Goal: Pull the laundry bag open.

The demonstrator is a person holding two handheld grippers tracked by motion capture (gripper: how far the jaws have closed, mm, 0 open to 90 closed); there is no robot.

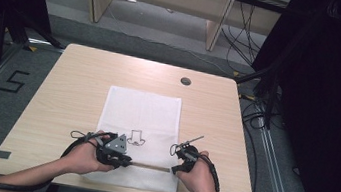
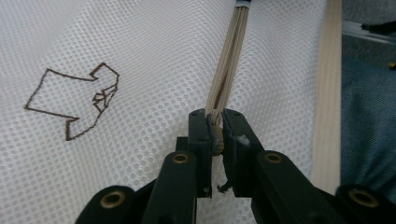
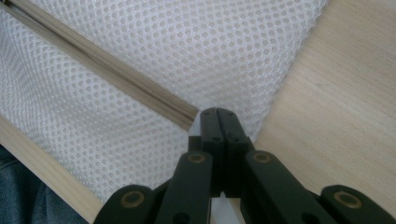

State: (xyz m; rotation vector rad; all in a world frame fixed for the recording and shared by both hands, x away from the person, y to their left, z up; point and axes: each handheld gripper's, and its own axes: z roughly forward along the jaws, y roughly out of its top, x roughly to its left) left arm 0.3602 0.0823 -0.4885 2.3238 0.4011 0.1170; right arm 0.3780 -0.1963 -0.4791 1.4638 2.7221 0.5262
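Take the white mesh bag (image 1: 138,137) as your landmark; it lies flat on the tabletop (image 1: 68,91), its zipper (image 1: 151,167) running along the edge nearest you. Your left hand-held gripper (image 1: 121,160) sits at the zipper's left end. Your right hand-held gripper (image 1: 177,167) sits at the zipper's right end, at the bag's corner.

The high view shows the whole bag and a small brown outline drawing (image 1: 136,137) just beyond the zipper. The left gripper view shows the zipper's two halves parted ahead of the jaws. The right gripper view shows the zipper closed.

The left hand-held gripper (image 2: 215,123) is nearly closed, pinching the zipper pull (image 2: 216,137). The right hand-held gripper (image 3: 217,116) is fully closed, clamping the bag's mesh corner (image 3: 205,116).
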